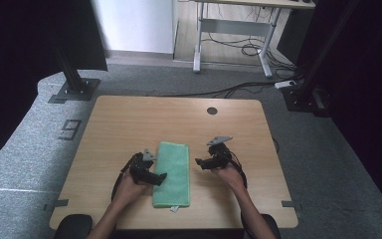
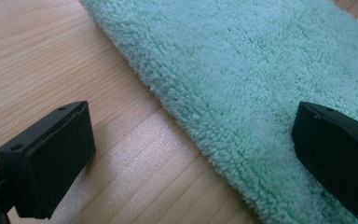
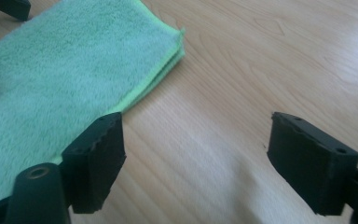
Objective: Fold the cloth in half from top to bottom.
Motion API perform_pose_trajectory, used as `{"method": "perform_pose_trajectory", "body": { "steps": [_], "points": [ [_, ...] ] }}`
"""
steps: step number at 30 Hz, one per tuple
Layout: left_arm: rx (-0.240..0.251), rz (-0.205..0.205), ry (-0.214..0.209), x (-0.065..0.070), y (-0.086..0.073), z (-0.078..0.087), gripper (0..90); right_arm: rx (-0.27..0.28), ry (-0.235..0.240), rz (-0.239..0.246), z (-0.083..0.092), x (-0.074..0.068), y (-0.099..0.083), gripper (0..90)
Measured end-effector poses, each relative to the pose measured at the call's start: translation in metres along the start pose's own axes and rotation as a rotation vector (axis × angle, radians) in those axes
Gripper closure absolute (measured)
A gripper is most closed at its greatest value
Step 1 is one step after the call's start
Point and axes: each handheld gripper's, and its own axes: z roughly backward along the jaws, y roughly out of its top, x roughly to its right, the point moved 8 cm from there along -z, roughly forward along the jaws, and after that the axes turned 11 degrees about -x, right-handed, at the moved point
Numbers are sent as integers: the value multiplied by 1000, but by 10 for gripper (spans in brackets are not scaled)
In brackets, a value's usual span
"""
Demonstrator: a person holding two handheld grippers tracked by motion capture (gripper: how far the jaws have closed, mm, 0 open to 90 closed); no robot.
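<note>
The green towel (image 1: 172, 174) lay folded into a long strip near the middle of the table (image 1: 129, 119), its short ends pointing toward you and away from you, with a small tag at the near end. In the right gripper view the stacked layers showed at the far corner, so the folding looked well along, and the strip lay flat with its edges lined up.

Your left hand-held gripper (image 1: 160, 178) sat low at the towel's left long edge, jaws wide apart and straddling that edge: one jaw over the bare wood, the other over the pile. Nothing was pinched between them. That placement suits either pinning the edge or taking hold of it for another fold.

Your right hand-held gripper (image 1: 199, 162) hung just off the towel's right long edge, over bare wood, pointing inward toward the cloth. Its jaws stood well open with nothing between them, apart from the fabric.

Around the towel the table offered open wood on every side, widest beyond its far end, where a dark round hole (image 1: 212, 110) sat near the far edge. The near edge of the table was close to the towel's tag end, so room to pull toward you was short.
</note>
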Motion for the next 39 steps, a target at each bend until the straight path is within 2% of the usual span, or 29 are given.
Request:
{"method": "perform_pose_trajectory", "body": {
  "steps": [18, 24, 39],
  "points": [
    [1, 4, 0, 0, 0, 0, 0, -18, 42, 45, -29, -5, 42, 400],
    [0, 3, 0, 0, 0, 0, 0, -34, 42, 58, -38, -5, 52, 449],
    [3, 6, -1, 0, 0, 0, 0, -68, 32, 69, -62, 0, 59, 463]
  ]
}}
